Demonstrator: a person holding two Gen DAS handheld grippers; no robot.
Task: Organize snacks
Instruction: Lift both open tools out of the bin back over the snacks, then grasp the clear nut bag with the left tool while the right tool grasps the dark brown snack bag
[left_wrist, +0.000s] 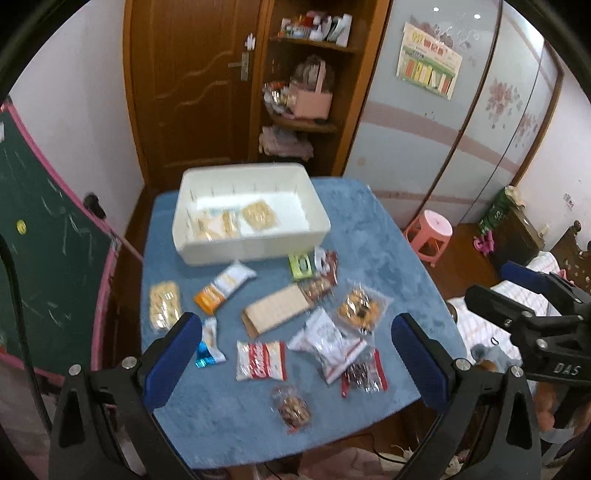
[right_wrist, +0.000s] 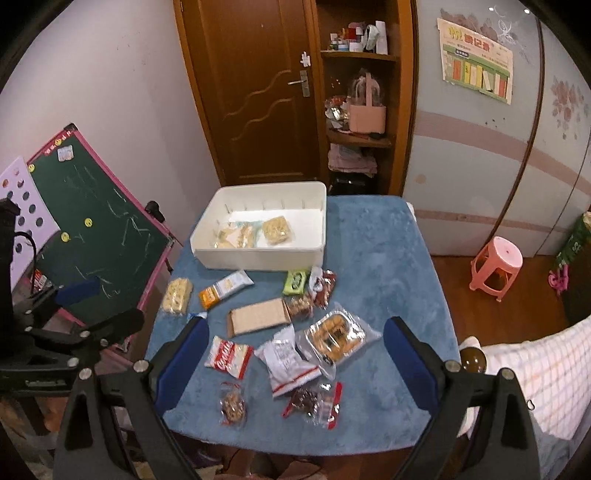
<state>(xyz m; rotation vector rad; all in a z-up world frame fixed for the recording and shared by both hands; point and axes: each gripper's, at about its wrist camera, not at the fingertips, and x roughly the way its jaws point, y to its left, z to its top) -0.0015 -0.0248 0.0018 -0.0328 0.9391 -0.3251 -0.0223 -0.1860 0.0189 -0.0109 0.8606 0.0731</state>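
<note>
A white bin (left_wrist: 251, 246) (right_wrist: 258, 254) stands at the far side of a blue-covered table (left_wrist: 388, 258) (right_wrist: 388, 266) and holds a few pale snack packs (left_wrist: 258, 216) (right_wrist: 276, 229). Several wrapped snacks lie loose in front of it, among them a brown cracker pack (left_wrist: 277, 310) (right_wrist: 258, 315), an orange-white bar (left_wrist: 223, 286) (right_wrist: 225, 288) and a red-white pack (left_wrist: 261, 361) (right_wrist: 229, 356). My left gripper (left_wrist: 295, 332) is open and empty above the near snacks. My right gripper (right_wrist: 295, 336) is open and empty too.
A green chalkboard (left_wrist: 55, 258) (right_wrist: 96, 229) stands left of the table. A pink stool (left_wrist: 430, 230) (right_wrist: 496, 267) sits on the floor to the right. A wooden door and shelves stand behind. A bed with checked cover (right_wrist: 546, 373) is at the right.
</note>
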